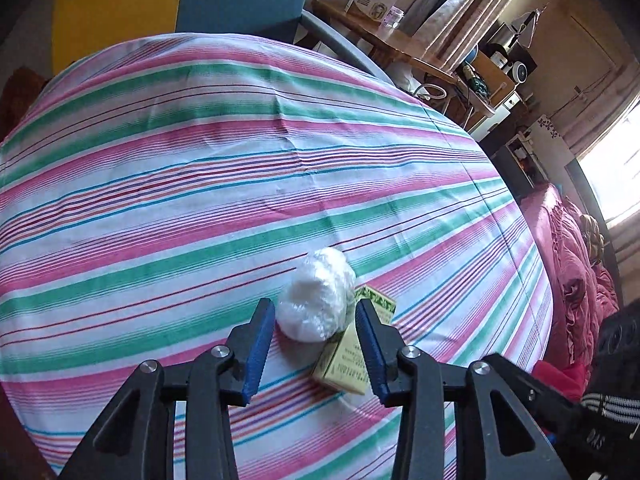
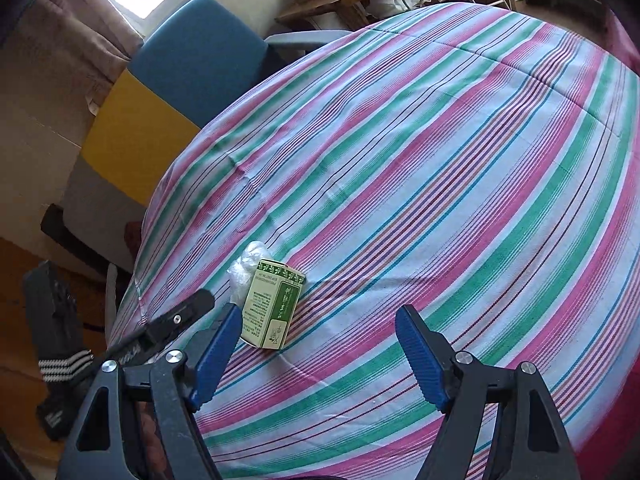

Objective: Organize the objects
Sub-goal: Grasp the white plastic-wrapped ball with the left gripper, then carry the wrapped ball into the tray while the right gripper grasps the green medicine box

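A white ball wrapped in clear plastic (image 1: 316, 294) sits between the tips of my left gripper (image 1: 314, 306). Both blue pads touch its sides, so the gripper is shut on it. Whether the ball rests on the cloth I cannot tell. Right beside it, partly under the ball and the right-hand finger, lies a small green and cream box (image 1: 346, 360). In the right wrist view the box (image 2: 274, 308) lies on the striped cloth with the ball (image 2: 246, 266) behind it, and one black finger (image 2: 180, 318) of the left gripper reaches in from the left. My right gripper (image 2: 320, 314) is open, and the box sits just inside its left finger, untouched.
A pink, green and white striped cloth (image 1: 200, 184) covers the round surface. Beyond its far edge stands a blue and yellow chair (image 2: 188, 64), and further back a wooden desk (image 1: 384, 36) with boxes. Red bedding (image 1: 568, 264) lies to the right. A dark sleeve with white stripes (image 1: 608, 408) is nearby.
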`<control>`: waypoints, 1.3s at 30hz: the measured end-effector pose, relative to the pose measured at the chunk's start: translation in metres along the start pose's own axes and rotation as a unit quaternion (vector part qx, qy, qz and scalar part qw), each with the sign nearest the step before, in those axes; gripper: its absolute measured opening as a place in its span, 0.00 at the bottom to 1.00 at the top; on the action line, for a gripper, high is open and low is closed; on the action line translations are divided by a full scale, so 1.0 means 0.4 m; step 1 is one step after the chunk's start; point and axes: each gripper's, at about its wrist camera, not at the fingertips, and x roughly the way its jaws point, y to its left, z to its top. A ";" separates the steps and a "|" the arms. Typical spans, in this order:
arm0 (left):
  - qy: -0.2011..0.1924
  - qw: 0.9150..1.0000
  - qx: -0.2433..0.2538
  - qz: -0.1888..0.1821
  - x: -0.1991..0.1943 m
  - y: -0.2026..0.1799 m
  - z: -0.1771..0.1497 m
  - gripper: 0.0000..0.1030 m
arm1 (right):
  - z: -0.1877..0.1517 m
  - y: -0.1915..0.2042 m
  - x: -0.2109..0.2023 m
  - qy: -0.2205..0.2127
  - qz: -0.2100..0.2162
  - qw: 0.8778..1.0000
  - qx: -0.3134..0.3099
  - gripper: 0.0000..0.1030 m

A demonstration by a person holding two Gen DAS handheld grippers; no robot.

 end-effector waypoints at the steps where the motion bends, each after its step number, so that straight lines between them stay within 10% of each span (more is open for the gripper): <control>1: 0.003 1.000 -0.001 -0.002 0.018 -0.001 0.009 0.41 | 0.001 -0.001 0.002 0.002 0.001 1.000 0.002 0.77; 12: 0.016 1.000 0.010 0.006 0.075 0.029 0.003 0.36 | -0.001 -0.004 0.013 0.013 -0.002 1.000 0.002 0.78; 26: -0.004 0.991 0.044 0.130 -0.054 0.090 -0.223 0.36 | -0.028 0.036 0.035 0.040 -0.027 0.997 -0.060 0.78; 39: -0.027 0.996 0.019 0.086 -0.159 0.087 -0.276 0.35 | -0.045 0.053 0.115 0.087 -0.043 0.992 -0.078 0.88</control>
